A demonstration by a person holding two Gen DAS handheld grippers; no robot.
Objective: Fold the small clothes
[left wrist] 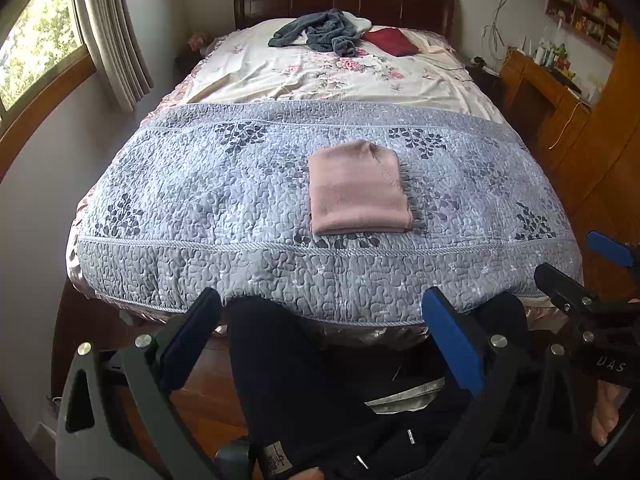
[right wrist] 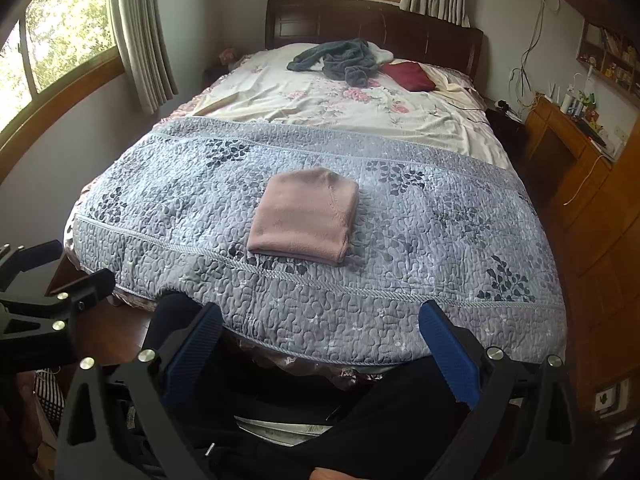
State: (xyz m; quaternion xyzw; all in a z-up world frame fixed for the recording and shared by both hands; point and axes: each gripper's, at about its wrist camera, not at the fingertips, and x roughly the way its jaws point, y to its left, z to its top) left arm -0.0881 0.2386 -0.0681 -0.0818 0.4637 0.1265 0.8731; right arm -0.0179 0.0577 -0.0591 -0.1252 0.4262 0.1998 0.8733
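A pink garment (left wrist: 358, 190) (right wrist: 306, 216) lies folded into a neat rectangle on the grey-blue quilt (left wrist: 200, 200) (right wrist: 440, 240) near the foot of the bed. My left gripper (left wrist: 324, 320) is held back from the bed's foot edge, open and holding nothing. My right gripper (right wrist: 320, 332) is likewise open and held back, also seen at the right edge of the left wrist view (left wrist: 580, 264). A crumpled grey-blue garment (left wrist: 320, 34) (right wrist: 340, 60) and a folded dark red cloth (left wrist: 390, 42) (right wrist: 408, 76) lie near the headboard.
A floral sheet (left wrist: 320, 80) covers the far half of the bed. A person's dark-trousered legs (left wrist: 300, 380) are below the grippers. A wooden desk with clutter (left wrist: 560, 80) stands at the right, with curtained windows (left wrist: 40, 40) at the left.
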